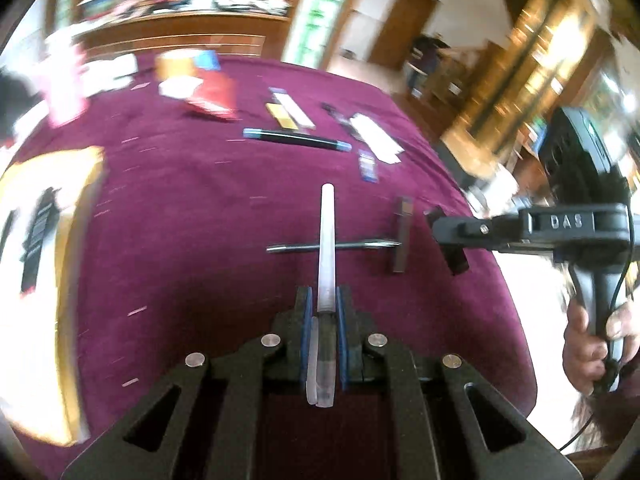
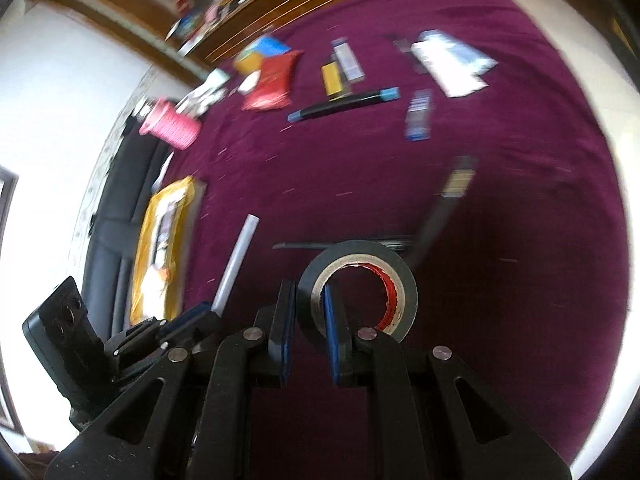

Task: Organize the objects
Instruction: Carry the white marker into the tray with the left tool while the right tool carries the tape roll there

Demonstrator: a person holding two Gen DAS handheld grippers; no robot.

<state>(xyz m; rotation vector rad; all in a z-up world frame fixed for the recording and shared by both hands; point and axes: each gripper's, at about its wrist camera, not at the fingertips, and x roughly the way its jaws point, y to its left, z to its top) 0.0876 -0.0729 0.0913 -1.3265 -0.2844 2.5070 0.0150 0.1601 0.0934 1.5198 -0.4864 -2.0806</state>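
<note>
**Both grippers loaded above the maroon cloth**

The left gripper is clamped on a translucent white pen, which runs forward between its blue pads and sticks out over the maroon tablecloth. The right gripper pinches the wall of a black tape roll, one finger inside the core and one outside.

Only the left wrist view shows the hand gripping the right gripper's handle, and a thin metal rod lying crosswise beyond the pen. Only the right wrist view shows the roll itself, a pink spool at the cloth's far left edge, and a yellow packet in clear outline. Both views show a black marker with blue ends farther out, among blurred small packets.
</note>
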